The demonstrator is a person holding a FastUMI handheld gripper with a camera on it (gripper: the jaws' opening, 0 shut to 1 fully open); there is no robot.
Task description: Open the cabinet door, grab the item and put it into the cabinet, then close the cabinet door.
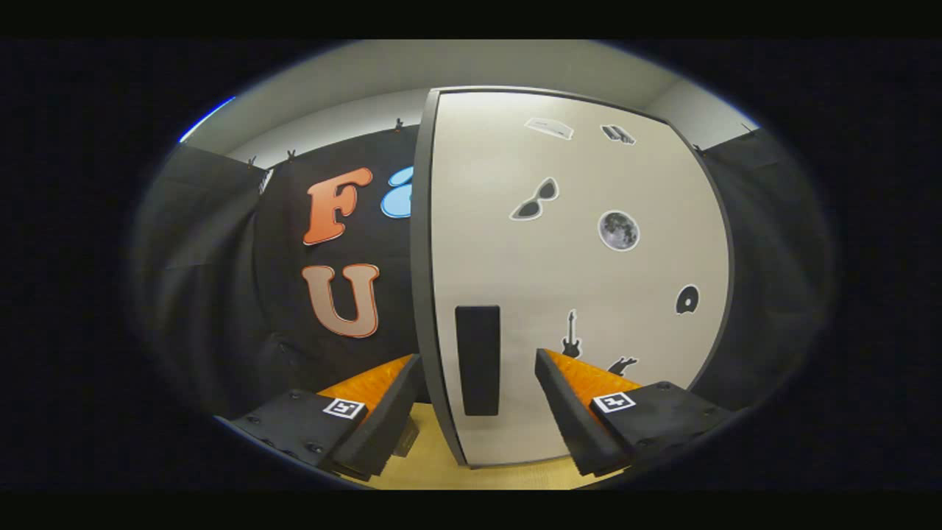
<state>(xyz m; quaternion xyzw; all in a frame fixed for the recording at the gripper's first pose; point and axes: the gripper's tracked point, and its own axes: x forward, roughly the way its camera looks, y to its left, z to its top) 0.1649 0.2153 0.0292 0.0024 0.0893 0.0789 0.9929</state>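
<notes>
1. A pale cabinet door [574, 243] with a dark edge, a black upright handle [477, 361] and stickers of sunglasses [536, 199], a moon [618, 230] and guitars [571, 336] stands just ahead of the gripper [478, 364].
2. The fingers [390, 405] are spread, straddling the handle without touching.
3. Below lies a light wooden table [434, 460]; black cloth walls [213, 294] surround.

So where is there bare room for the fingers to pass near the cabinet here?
The open gripper straddles the door at its dark handle. Bare tabletop shows below, between the fingers, beside the door's dark edge. It is tight at the handle: the door edge lies between the fingers.
</notes>
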